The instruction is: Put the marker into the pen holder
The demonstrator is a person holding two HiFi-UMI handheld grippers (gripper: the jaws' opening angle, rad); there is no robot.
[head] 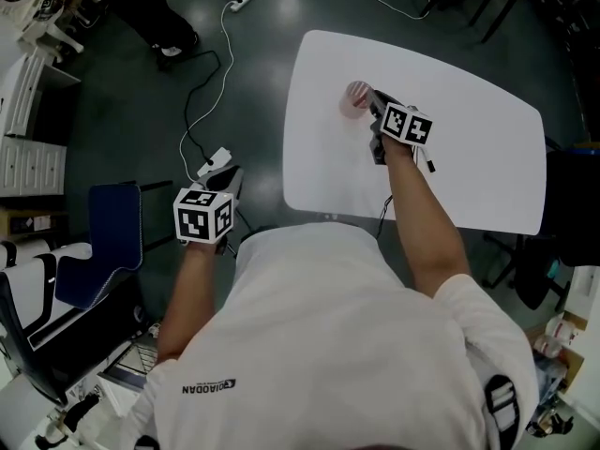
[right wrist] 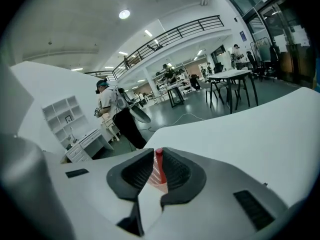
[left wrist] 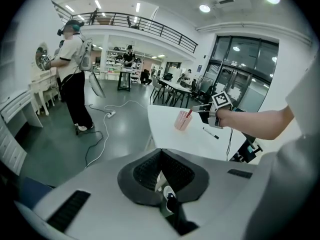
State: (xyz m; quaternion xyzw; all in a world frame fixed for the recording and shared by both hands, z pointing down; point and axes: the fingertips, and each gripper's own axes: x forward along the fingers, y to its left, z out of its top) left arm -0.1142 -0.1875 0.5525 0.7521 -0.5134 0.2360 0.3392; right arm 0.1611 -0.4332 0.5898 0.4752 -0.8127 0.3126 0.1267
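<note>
A pink mesh pen holder [head: 354, 101] stands on the white table [head: 469, 139], toward its far left. My right gripper [head: 373, 103] is just beside the holder's rim, shut on a red marker [right wrist: 159, 166]. In the left gripper view the red marker [left wrist: 188, 114] leans out of the pen holder [left wrist: 182, 121] with its lower end inside, its top at the right gripper [left wrist: 202, 111]. A black marker [head: 427, 164] lies on the table by my right wrist. My left gripper [head: 230, 178] hangs over the floor left of the table, shut and empty [left wrist: 160, 156].
A power strip and cables [head: 223, 45] lie on the dark floor left of the table. A blue chair [head: 112, 242] is at my left, a dark chair [head: 567, 204] at the table's right edge. A person [left wrist: 75, 84] stands by white shelves farther off.
</note>
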